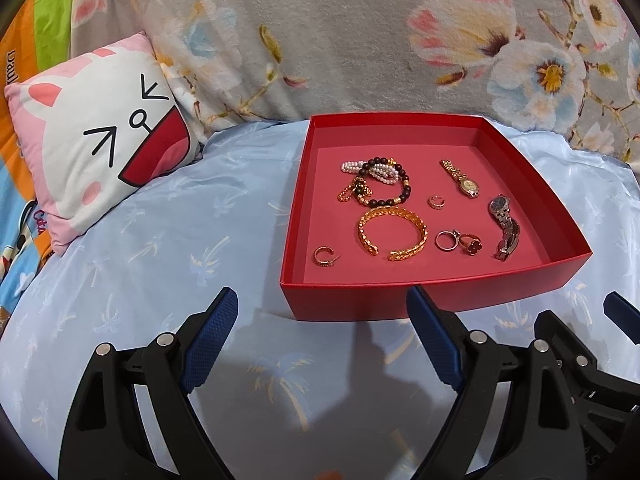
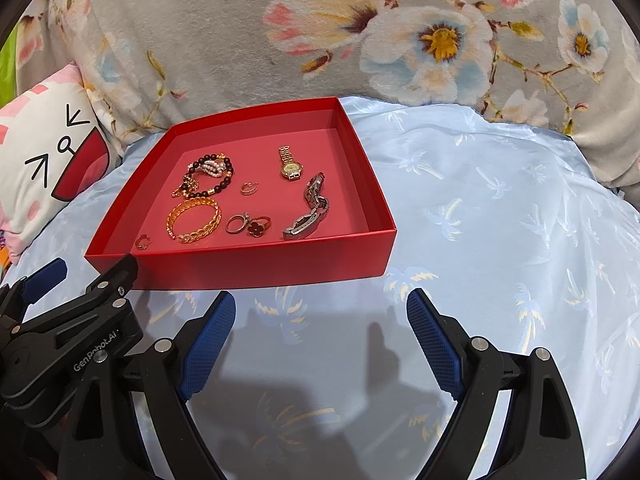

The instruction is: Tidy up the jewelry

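Observation:
A red tray (image 1: 360, 300) (image 2: 256, 268) sits on the light blue bedspread and holds jewelry: a gold cuff bracelet (image 1: 392, 232) (image 2: 196, 220), beaded bracelets with pearls (image 1: 376, 180) (image 2: 206, 176), a gold watch (image 1: 460, 178) (image 2: 290, 162), a silver watch (image 1: 505, 226) (image 2: 310, 210), two rings (image 1: 458, 240) (image 2: 248, 224) and two small gold hoops (image 1: 326, 256) (image 2: 249, 188). My left gripper (image 1: 322, 312) is open and empty, just in front of the tray's near wall. My right gripper (image 2: 320, 312) is open and empty, in front of the tray's right corner.
A pink and white cat cushion (image 1: 100, 140) (image 2: 44, 160) lies left of the tray. A grey floral blanket (image 1: 340, 40) (image 2: 240, 40) rises behind it. The light blue bedspread (image 1: 160, 240) (image 2: 500, 220) spreads to the tray's left and right.

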`<state>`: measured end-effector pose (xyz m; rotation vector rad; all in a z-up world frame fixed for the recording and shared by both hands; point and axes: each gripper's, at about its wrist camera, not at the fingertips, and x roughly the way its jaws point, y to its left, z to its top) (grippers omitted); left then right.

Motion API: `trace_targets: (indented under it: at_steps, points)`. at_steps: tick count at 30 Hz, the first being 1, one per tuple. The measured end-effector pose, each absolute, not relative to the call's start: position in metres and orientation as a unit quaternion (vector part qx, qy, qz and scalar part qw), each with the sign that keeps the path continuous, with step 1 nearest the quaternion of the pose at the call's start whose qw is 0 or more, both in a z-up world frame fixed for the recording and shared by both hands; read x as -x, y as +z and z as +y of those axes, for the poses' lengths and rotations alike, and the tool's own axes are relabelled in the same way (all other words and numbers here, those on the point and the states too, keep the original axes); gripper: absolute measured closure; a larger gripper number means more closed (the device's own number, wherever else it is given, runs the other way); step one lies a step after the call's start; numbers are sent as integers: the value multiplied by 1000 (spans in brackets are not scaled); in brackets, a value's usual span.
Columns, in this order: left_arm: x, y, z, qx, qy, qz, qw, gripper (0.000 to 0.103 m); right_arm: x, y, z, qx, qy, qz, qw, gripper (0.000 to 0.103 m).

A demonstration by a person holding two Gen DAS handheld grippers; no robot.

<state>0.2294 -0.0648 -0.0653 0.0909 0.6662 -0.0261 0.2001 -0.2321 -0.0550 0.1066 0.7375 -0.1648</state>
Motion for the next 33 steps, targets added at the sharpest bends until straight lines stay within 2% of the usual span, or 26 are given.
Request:
trace_targets:
  at_steps: [33]
  points:
    - [-222,-62,-63,-46,3,314,948,20,-198,-56,-226,-42,-76,357,930,17]
